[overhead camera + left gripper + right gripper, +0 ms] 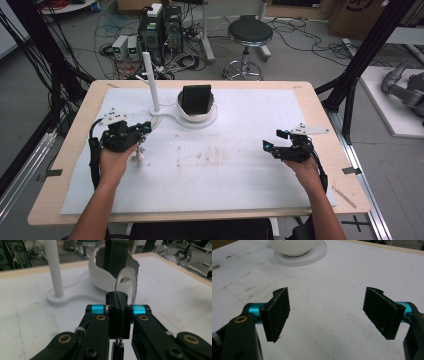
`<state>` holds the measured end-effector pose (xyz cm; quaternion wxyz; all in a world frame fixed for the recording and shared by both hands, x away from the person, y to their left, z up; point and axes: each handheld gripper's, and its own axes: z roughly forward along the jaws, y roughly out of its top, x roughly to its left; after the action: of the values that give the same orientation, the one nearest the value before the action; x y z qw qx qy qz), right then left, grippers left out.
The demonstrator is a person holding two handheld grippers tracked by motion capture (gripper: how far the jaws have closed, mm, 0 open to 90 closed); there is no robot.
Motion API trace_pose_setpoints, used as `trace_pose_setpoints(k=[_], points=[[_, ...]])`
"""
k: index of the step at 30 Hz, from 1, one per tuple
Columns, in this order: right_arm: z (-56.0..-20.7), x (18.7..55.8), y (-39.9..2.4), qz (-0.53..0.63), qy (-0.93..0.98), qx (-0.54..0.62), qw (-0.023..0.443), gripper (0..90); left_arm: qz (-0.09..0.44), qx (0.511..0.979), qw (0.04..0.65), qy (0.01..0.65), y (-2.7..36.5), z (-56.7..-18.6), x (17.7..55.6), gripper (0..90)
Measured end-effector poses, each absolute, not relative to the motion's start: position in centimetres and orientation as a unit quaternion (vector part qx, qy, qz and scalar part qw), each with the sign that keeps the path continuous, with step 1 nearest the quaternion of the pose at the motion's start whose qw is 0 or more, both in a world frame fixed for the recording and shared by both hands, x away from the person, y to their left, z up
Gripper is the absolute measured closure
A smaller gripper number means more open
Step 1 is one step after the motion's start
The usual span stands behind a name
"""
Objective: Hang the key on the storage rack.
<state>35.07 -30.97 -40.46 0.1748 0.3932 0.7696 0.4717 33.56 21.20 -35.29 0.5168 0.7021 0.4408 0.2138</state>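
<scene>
A thin metal loop (130, 281), curved and shiny with a finely toothed outer edge, was held upright in the left gripper (117, 298), whose jaws were pressed together on its lower end; what the loop belonged to could not be told; it was seen just in front of a white bowl (100, 277) on a white stand (156, 82), a dark block (196, 98) being set in the bowl; the right gripper (327, 312) was held with jaws wide apart, nothing between them, above the white sheet (225, 170).
</scene>
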Motion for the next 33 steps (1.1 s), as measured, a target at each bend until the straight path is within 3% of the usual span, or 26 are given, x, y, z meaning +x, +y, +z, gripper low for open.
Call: trace_pose_setpoints(k=[18, 33], points=[[-40.3, 35.1, -31.2, 0.48, 0.764, 0.395, 0.171, 22.0, 0.309, 0.642, 0.535, 0.455, 22.5, -29.0, 37.7, 88.5], [-40.4, 35.1, -31.5, 0.482, 0.763, 0.398, 0.166, 22.0, 0.332, 0.639, 0.515, 0.465, 22.7, -29.6, 40.8, 88.4]])
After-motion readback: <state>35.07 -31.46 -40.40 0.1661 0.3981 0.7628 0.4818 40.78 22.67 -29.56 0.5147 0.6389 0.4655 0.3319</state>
